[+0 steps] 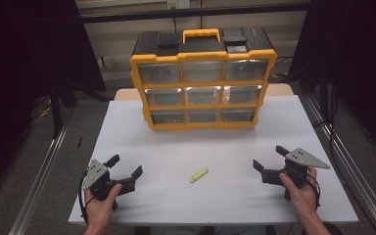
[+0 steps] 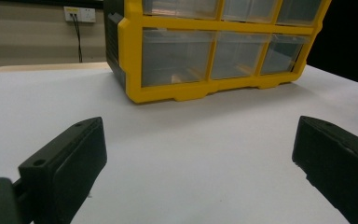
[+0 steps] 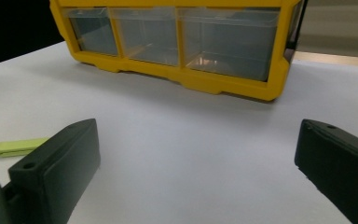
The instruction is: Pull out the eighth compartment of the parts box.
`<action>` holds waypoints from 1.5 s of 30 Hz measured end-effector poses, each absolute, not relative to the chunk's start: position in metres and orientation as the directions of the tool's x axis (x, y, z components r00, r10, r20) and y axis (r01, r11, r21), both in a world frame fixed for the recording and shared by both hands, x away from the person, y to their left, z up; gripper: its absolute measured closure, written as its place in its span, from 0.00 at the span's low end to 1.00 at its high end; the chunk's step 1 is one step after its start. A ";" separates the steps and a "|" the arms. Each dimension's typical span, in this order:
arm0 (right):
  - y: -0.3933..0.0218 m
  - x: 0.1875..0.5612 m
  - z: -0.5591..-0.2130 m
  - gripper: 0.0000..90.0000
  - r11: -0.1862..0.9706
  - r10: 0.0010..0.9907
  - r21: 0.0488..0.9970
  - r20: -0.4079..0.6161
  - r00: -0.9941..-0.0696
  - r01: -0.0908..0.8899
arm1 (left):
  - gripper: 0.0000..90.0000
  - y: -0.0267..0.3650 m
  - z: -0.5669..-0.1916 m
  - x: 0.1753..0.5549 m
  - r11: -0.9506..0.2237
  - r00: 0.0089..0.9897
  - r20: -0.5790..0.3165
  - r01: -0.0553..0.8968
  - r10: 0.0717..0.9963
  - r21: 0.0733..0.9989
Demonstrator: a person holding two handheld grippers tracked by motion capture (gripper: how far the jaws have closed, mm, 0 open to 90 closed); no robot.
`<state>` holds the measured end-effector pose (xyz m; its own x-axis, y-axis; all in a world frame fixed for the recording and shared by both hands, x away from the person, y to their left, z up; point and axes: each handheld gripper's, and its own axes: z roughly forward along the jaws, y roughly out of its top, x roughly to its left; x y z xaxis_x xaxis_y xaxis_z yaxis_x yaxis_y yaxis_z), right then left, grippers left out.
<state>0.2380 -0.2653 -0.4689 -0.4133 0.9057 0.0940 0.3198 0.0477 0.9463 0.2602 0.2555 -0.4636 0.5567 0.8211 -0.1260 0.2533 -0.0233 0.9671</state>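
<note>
A yellow and black drawer cabinet (image 1: pixel 203 83) with clear drawers stands at the far middle of the white table (image 1: pixel 166 147); all drawers look closed. It also fills the top of the left gripper view (image 2: pixel 205 56) and of the right gripper view (image 3: pixel 182 42). A small lime-green strip (image 1: pixel 199 175) lies flat on the table in front of it, between the two hands, and peeks past the left jaw in the right gripper view (image 3: pixel 14 146). My left gripper (image 1: pixel 125 165) rests open at the near left. At the near right sits my right gripper (image 1: pixel 270 157), open too, holding nothing.
Metal rails (image 1: pixel 39 171) run along both sides of the table. Dark curtains hang left and right. A wall socket (image 2: pixel 79 14) with cables sits on the back wall. Bare table surface lies between the cabinet and the grippers.
</note>
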 end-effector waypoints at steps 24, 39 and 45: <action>-0.251 0.241 -0.473 0.00 0.101 0.905 0.959 0.022 -0.426 0.265 | 0.04 0.251 -0.463 0.256 -0.040 0.551 -0.129 0.284 0.824 0.958; -0.227 0.249 -0.464 0.00 0.124 0.868 0.961 0.015 -0.496 0.246 | 0.05 0.251 -0.461 0.254 -0.041 0.549 -0.122 0.276 0.827 0.960; -0.217 0.255 -0.461 0.00 0.131 0.859 0.960 0.013 -0.511 0.246 | 0.05 0.249 -0.462 0.255 -0.034 0.551 -0.132 0.281 0.824 0.959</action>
<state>0.2553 -0.2171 -0.4611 -0.5113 0.8593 0.0135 0.2457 0.1311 0.9604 0.2547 0.2491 -0.4623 0.5507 0.8242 -0.1321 0.2814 -0.0343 0.9590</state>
